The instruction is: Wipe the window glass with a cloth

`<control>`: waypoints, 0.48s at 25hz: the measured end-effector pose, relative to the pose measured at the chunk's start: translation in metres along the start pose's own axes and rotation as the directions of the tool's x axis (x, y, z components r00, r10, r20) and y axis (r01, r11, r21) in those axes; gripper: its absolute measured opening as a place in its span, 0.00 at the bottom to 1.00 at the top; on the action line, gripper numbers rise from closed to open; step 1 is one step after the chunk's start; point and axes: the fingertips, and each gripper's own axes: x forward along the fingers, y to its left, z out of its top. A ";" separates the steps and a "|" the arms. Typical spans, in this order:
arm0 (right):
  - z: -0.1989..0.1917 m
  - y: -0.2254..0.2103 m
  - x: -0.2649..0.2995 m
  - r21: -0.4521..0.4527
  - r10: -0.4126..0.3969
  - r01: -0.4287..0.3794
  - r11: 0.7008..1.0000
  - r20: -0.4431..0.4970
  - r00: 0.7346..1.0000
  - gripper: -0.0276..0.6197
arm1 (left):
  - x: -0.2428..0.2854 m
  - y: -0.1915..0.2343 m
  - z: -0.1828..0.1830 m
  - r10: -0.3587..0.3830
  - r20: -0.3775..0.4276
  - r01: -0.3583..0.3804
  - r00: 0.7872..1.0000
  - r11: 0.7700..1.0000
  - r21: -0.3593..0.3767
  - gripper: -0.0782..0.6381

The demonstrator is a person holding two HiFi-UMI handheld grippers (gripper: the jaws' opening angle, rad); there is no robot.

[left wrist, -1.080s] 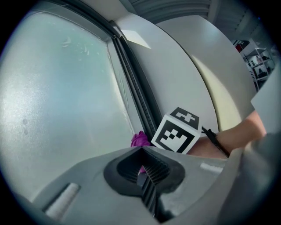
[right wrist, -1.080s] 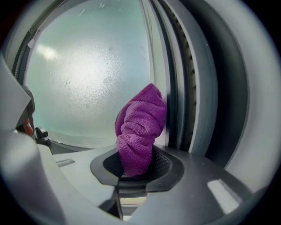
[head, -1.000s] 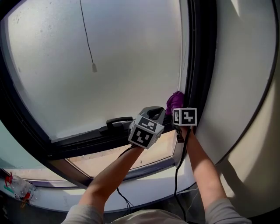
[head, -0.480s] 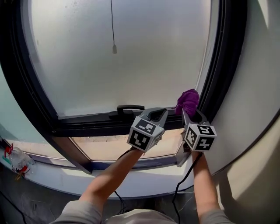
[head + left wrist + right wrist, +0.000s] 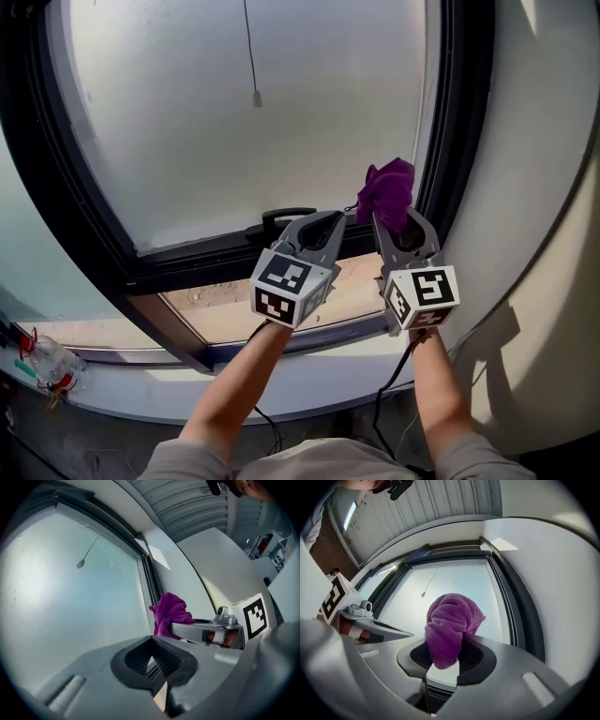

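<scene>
Since half a second back we've lifted the purple cloth (image 5: 386, 190). It sits by the lower right corner of the window glass (image 5: 253, 122), against the black frame (image 5: 452, 141); we can't tell contact. White wall (image 5: 539, 187) on the right. Our right gripper (image 5: 392, 220) is clamped on the cloth. The left gripper (image 5: 323, 225) is closed with nothing in it, just beside.

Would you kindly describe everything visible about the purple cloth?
The purple cloth is a fluffy, towel-like rag bunched into a rounded wad. The right gripper clamps its lower end, so the bulk stands out beyond the jaw tips. It sits near the lower right corner of the window glass, beside the dark frame; contact with the glass cannot be judged.
</scene>
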 end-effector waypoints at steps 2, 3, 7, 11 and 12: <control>0.010 0.010 -0.007 -0.003 0.002 -0.002 1.000 -0.002 1.000 0.24 | -0.012 -0.004 0.011 -0.008 0.029 0.008 1.000 1.000 0.012 0.11; 0.015 0.014 -0.010 -0.004 0.003 -0.003 1.000 -0.002 1.000 0.24 | -0.019 -0.006 0.015 -0.013 0.041 0.012 0.999 1.000 0.012 0.11; 0.027 0.028 -0.021 -0.001 0.008 -0.008 1.000 -0.001 1.000 0.24 | -0.035 -0.012 0.024 -0.027 0.067 0.027 0.997 1.000 0.002 0.11; 0.028 0.043 -0.025 0.004 0.019 -0.019 1.000 0.007 1.000 0.24 | -0.045 -0.010 0.021 -0.037 0.071 0.038 0.997 0.999 -0.013 0.11; 0.028 0.047 -0.025 0.006 0.018 -0.018 1.000 0.005 1.000 0.24 | -0.048 -0.009 0.020 -0.039 0.071 0.040 0.997 0.999 -0.017 0.11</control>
